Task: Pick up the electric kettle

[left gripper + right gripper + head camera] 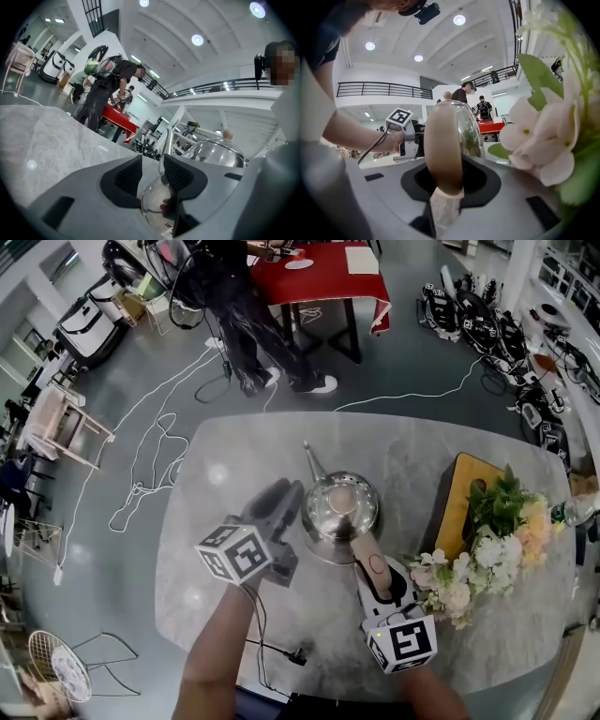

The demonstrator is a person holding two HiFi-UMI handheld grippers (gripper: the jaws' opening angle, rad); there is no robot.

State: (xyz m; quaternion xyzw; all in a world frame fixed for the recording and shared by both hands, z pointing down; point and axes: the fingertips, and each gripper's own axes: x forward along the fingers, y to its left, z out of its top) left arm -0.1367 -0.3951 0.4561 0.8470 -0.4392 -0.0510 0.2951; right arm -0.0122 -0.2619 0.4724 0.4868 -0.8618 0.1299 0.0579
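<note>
A shiny steel electric kettle [339, 510] stands in the middle of the marble table [234, 451], its thin spout [312, 461] pointing away and its tan handle [376, 568] toward me. My right gripper [378, 574] is shut on that handle; in the right gripper view the handle [443, 145] fills the gap of the right gripper [445, 180]. My left gripper [285, 501] sits open against the kettle's left side. In the left gripper view the spout [167, 140] rises in line with the gap of the left gripper [153, 176], and the domed lid [216, 152] shows to the right.
A bunch of pale flowers [487, 540] lies on a wooden board [457, 495] just right of the kettle, close to my right gripper. A thin cable [279, 652] trails over the near table edge. Beyond the table stand a person [253, 324] and a red table [323, 277].
</note>
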